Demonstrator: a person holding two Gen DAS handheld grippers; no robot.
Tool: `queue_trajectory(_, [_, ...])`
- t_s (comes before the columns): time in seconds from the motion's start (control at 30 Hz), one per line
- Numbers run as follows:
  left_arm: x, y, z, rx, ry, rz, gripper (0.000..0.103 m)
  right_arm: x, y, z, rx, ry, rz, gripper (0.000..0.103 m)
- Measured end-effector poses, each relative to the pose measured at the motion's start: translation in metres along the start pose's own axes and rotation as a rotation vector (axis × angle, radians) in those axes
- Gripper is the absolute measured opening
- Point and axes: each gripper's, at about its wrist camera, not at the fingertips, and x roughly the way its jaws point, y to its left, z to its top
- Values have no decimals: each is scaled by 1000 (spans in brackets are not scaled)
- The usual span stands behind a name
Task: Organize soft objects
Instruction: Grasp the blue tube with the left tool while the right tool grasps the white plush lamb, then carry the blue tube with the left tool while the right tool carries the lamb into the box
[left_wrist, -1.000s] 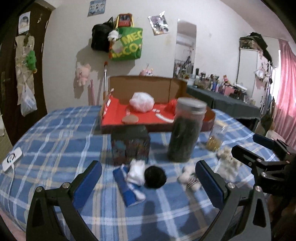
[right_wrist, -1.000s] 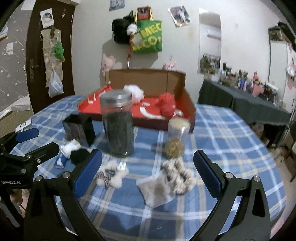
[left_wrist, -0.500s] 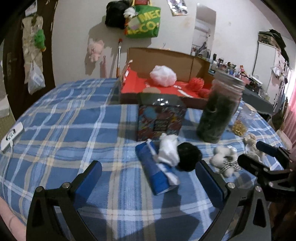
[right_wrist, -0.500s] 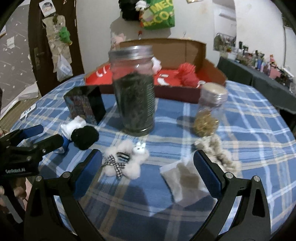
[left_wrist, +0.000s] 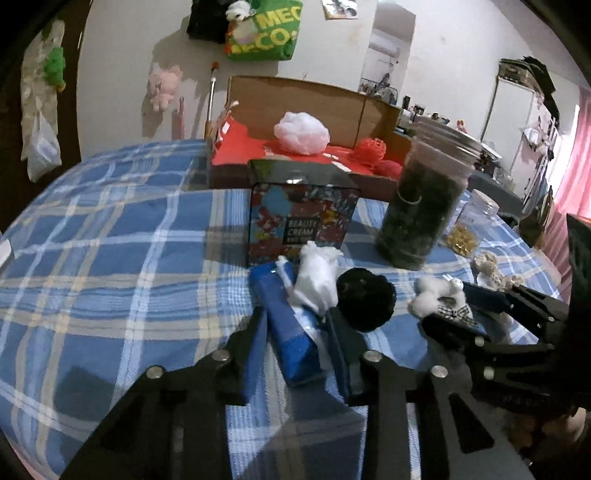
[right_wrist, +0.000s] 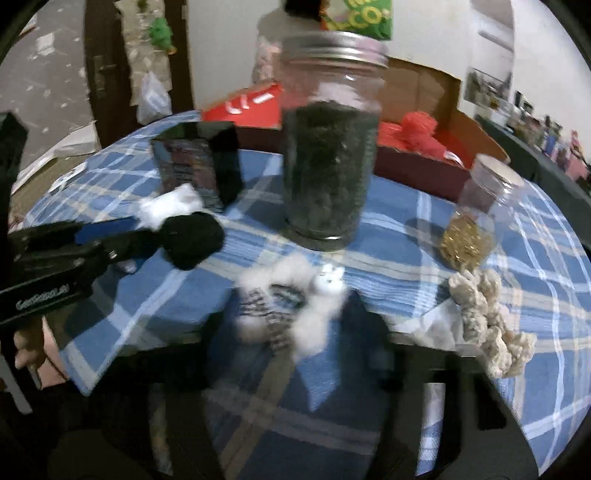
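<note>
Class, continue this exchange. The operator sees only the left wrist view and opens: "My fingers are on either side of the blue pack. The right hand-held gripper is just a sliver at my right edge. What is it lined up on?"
Observer: Its own camera shows the right hand-held gripper straddling the white fluffy toy, one finger on each side. Blur hides whether they touch.
Operator: Anything right of that toy?
Observer: A beige knitted piece lies partly on a pale cloth.
Operator: How does my gripper look from there?
Observer: Your left hand-held gripper, closed on the blue pack, has its tips right beside the black pom-pom. The pack is mostly hidden behind them.
</note>
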Motion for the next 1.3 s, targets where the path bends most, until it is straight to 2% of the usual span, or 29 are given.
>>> queue_trajectory(0.33, [-33, -2, 17, 12, -98, -1, 26, -22, -7, -2, 16, -65, 19, 43])
queue_trajectory(0.47, [-38, -19, 21, 39, -102, -107, 26, -32, -11, 3, 26, -90, 20, 43])
queue_trajectory(0.7, [-15, -49, 18, 64, -24, -250, 26, -44, -18, 3, 46, -105, 13, 43])
queue_trajectory(0.9, [-2, -60, 16, 73, 9, -275, 26, -44, -25, 1, 54, -97, 11, 43])
queue_trajectory(1.3, [-9, -53, 20, 67, -1, -248, 26, -45, -32, -1, 61, -90, 11, 43])
